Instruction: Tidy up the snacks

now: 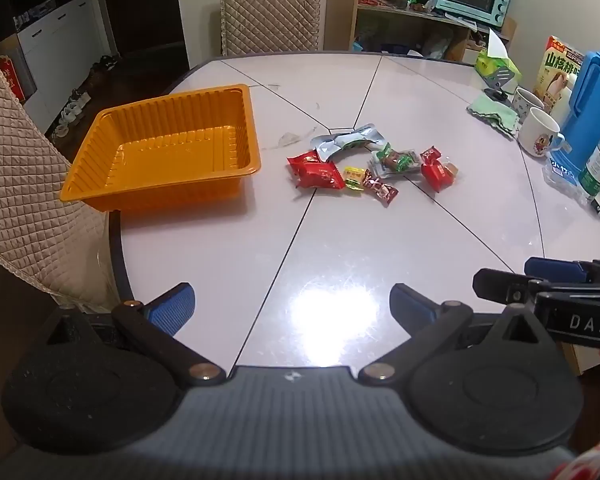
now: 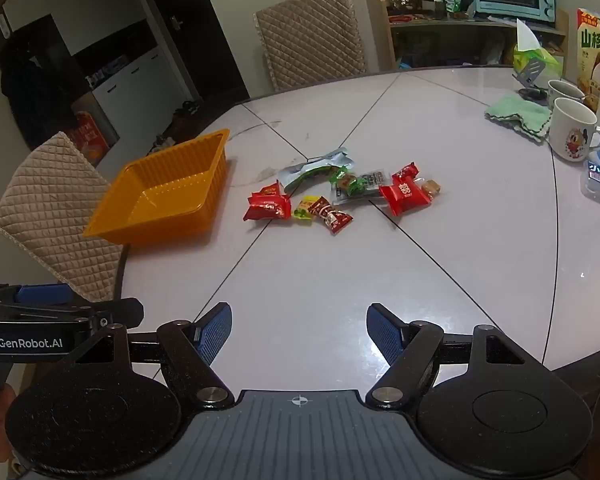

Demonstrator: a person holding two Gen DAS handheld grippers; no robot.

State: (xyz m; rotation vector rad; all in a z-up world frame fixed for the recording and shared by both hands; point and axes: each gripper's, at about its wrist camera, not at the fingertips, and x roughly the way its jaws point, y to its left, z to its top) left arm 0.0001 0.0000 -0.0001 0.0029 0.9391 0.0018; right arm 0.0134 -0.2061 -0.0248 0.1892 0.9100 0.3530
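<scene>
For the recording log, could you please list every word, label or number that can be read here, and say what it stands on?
"DAS": on the right gripper's black body, seen from the left wrist.
"GenRobot.AI": on the left gripper's black body, seen from the right wrist.
"山核桃": on the snack box at the table's right edge.
"囍": on a red candy wrapper.
Other wrappers, bottle label: too blurred.

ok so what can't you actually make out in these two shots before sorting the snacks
- Snack wrappers: print too small in both views to read flavours.
- Silver pouch: partly hidden under the red packet in the left view.
- Blue jug: cut off by the right edge in both views.
- Orange tray: near inner wall hidden by its own rim in the right view.
- Right gripper: in the left view, only its side shows.
</scene>
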